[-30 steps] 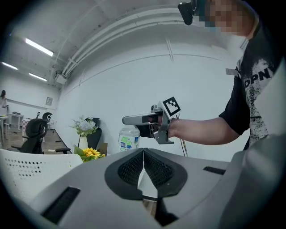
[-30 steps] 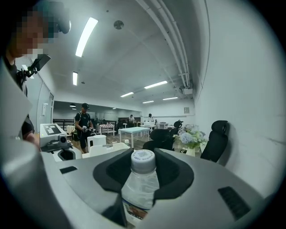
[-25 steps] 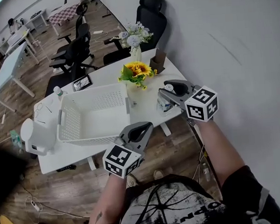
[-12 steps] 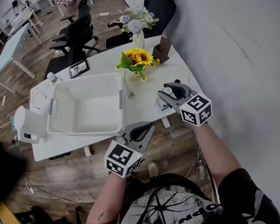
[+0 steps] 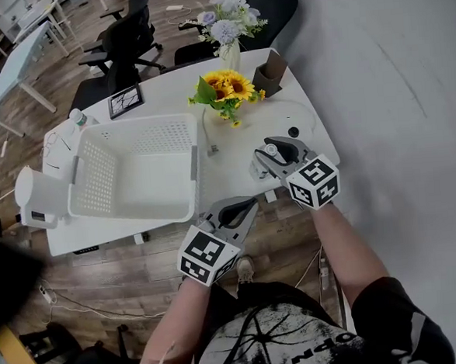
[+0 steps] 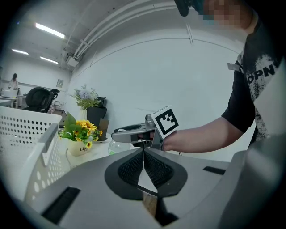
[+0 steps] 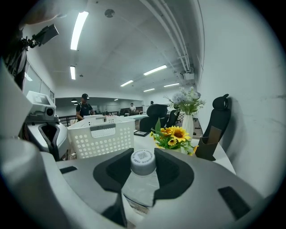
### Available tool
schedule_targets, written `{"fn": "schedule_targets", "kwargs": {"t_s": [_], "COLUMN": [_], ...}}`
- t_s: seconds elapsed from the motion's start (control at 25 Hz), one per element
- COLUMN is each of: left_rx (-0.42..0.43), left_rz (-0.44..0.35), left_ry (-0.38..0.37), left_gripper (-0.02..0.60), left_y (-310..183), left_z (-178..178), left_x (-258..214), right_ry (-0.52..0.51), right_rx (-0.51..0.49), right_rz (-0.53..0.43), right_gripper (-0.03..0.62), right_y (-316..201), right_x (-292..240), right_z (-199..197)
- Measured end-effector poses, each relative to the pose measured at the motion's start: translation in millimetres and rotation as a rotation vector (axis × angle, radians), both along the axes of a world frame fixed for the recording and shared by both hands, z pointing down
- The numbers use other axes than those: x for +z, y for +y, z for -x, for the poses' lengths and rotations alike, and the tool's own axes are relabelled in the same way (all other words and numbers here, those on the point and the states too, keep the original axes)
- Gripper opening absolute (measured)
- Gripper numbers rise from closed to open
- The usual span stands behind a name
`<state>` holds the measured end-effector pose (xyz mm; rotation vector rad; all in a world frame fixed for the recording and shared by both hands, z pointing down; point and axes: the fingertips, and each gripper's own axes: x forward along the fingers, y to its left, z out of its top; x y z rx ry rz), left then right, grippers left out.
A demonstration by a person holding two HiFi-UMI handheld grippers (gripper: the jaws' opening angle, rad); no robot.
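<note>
Right gripper: the right gripper (image 5: pixel 277 154) is clamped on a clear water bottle (image 7: pixel 141 183), its jaws pressing the neck just below the white cap.
Bottle: upright, over the near right part of the white surface (image 5: pixel 289 107), between the basket and the surface's right edge; I cannot tell whether its base rests on the surface.
Left gripper: the left gripper (image 6: pixel 143 154) has its jaws together with nothing between them; it hangs off the near edge of the surface, near the basket's near right corner and apart from the bottle.
Basket: a white perforated basket (image 5: pixel 192 152) sits on the left half of the surface, open side up.
Sunflowers: a small pot of sunflowers (image 5: pixel 227 85) stands beyond the bottle, near the basket's far right corner.
Vase: a vase of pale flowers (image 5: pixel 229 29) stands at the far edge.
Holder: a brown holder (image 5: pixel 269 73) sits just right of the sunflowers.
Left end: a white appliance (image 5: pixel 35 200) stands beside the basket.
Beyond: black office chairs (image 5: pixel 121 45) on a wooden floor.
</note>
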<state>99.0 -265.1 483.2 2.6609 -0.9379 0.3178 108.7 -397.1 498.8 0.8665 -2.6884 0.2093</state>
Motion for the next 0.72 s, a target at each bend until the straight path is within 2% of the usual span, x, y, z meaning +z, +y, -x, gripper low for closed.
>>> {"fn": "schedule_targets", "kwargs": {"t_s": [0.52, 0.72], "left_rx": [-0.014, -0.023], "left_rz": [0.036, 0.037], "left_ry": [-0.004, -0.008], "left_gripper": [0.011, 0.011], "left_y": [-6.0, -7.7], "left_z": [-2.8, -3.8], "left_x": [16.8, 18.1], "right_ry": [-0.048, -0.025], "right_rx": [-0.016, -0.027], "right_rz": [-0.002, -0.021], "right_gripper": [0.156, 0.156], "right_y": [-1.6, -1.1], "right_x": [2.7, 2.2], "right_z": [4.2, 4.2]}}
